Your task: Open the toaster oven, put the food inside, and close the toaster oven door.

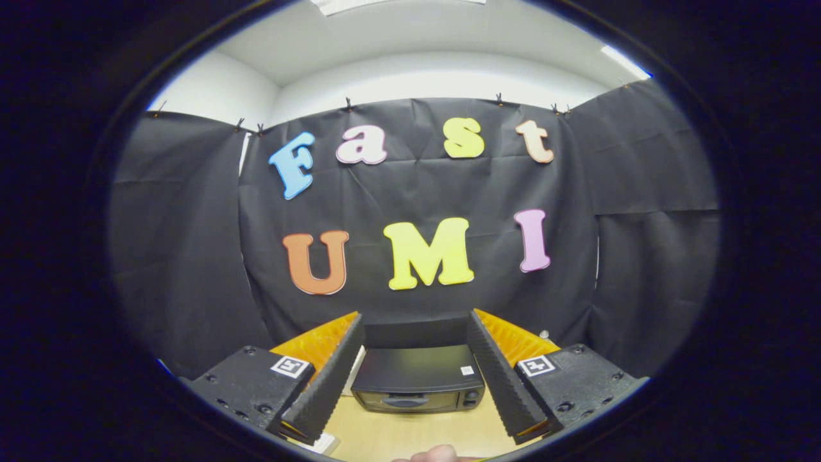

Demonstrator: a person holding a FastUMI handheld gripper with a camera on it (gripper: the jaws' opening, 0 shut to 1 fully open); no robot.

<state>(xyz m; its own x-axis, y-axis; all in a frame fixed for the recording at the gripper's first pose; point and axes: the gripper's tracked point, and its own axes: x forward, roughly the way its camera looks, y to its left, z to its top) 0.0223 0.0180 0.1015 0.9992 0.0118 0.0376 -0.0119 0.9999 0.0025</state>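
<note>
**A:** ok so where's the gripper (415,321) at right now?

**B:** Up in the air, fingers spread wide apart with nothing between the pads. Both ribbed black fingers (330,378) angle outward, orange backing showing behind them.

**A:** and the toaster oven?

**B:** The toaster oven (417,378) sits on the light wooden table (410,433), just ahead of the fingers and framed right in the gap between them. It's black, door shut, handle across the front, knobs on its right side. Not touching the gripper at all.

**A:** see the food anywhere?

**B:** Can't tell. There's a bit of a person's hand (436,455) at the near table edge, plus something white beside the left finger, too cut off to identify.
</note>
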